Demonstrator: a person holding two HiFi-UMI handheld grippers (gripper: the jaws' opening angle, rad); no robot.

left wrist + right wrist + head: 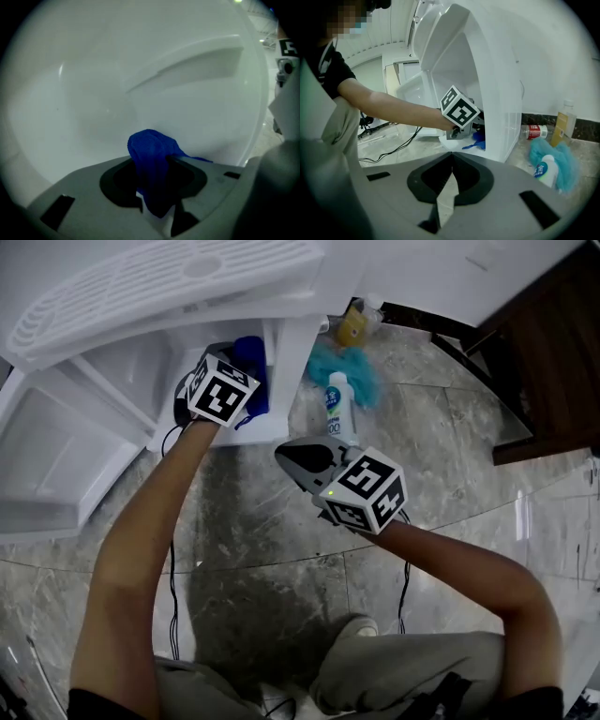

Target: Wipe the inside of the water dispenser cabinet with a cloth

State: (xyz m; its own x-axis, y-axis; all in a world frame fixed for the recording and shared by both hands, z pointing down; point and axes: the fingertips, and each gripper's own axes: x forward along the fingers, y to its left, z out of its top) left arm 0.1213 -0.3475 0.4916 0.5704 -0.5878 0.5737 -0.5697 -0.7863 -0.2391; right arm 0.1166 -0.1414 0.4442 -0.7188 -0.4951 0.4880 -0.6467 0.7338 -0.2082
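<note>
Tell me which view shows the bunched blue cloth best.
The left gripper view: the bunched blue cloth sits centre frame, close up, pinched in the left gripper. The head view shows only a strip beside that gripper's marker cube; the right gripper view, a small distant scrap.

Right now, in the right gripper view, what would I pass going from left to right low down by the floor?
black cable → left gripper → blue cloth → red-labelled bottle → yellow bottle. The teal fluffy thing and the white bottle overlap those bottles, so they are left out.
</note>
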